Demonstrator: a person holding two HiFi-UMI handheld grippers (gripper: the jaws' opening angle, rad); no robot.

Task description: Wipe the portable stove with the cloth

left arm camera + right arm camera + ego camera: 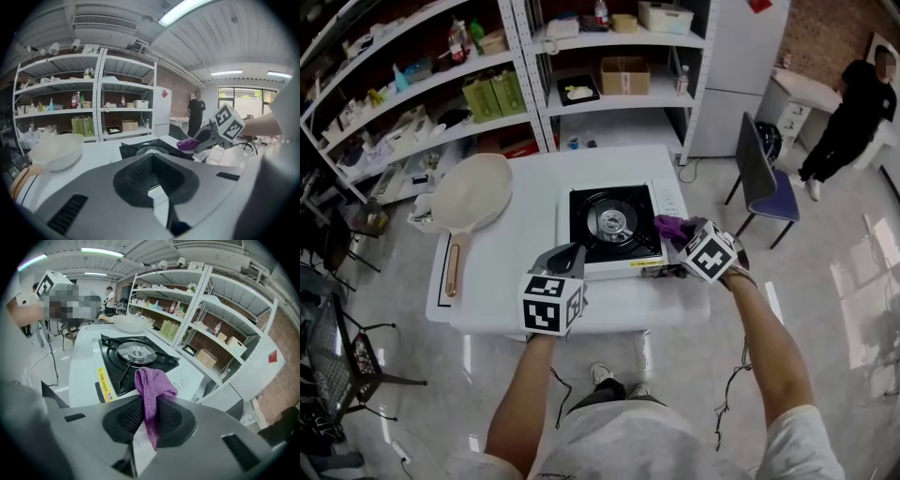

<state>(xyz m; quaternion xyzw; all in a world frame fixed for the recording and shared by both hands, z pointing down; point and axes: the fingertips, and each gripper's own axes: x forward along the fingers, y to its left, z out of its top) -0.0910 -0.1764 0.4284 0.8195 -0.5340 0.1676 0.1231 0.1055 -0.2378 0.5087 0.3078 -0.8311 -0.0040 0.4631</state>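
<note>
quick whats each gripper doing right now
Left gripper: closed, nothing between its jaws.
Right gripper: closed on the purple cloth.

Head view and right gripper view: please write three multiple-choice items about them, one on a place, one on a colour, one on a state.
1. Where is the pan relative to the stove?
A. on its burner
B. beside it on the table
C. on a shelf

2. What colour is the cloth?
A. green
B. yellow
C. purple

3. What state is the right gripper in?
A. shut on the cloth
B. open and empty
C. shut on the pan handle

Answers:
1 B, the pan lies on the white table, to the stove's left in the head view.
2 C, the right gripper view shows purple fabric.
3 A, its jaws pinch the cloth between them.
</note>
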